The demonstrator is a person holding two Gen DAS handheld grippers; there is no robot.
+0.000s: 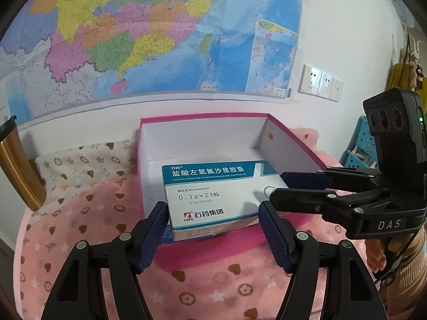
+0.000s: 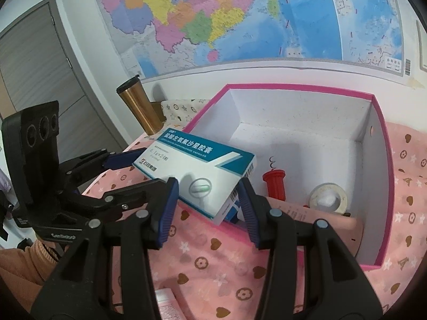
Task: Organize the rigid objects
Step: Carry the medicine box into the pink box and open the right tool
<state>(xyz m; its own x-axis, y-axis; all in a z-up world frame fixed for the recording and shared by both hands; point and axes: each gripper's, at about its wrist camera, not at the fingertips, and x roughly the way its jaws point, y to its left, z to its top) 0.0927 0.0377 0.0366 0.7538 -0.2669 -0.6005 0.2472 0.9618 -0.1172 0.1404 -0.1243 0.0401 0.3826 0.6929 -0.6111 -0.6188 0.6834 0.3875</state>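
The medicine box [image 2: 197, 176], pinched at opposite ends by the left gripper [image 1: 213, 229] and right gripper [image 2: 208, 202], hangs tilted over the pink box's [image 2: 384, 186] near-left corner, so level it, clear the rim, lower, then release.

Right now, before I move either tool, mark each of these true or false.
1. The medicine box lies flat on the pink box's floor. False: the medicine box is tilted over the rim of the pink box, between the fingers of the left tool.
2. A red corkscrew is inside the pink box. True: the corkscrew is there.
3. The tape roll sits outside on the blanket. False: the tape roll is inside the box, right of the corkscrew.
4. A gold tumbler stands outside the pink box. True: the tumbler is to its left.
5. The wall behind is bare. False: a map hangs there.
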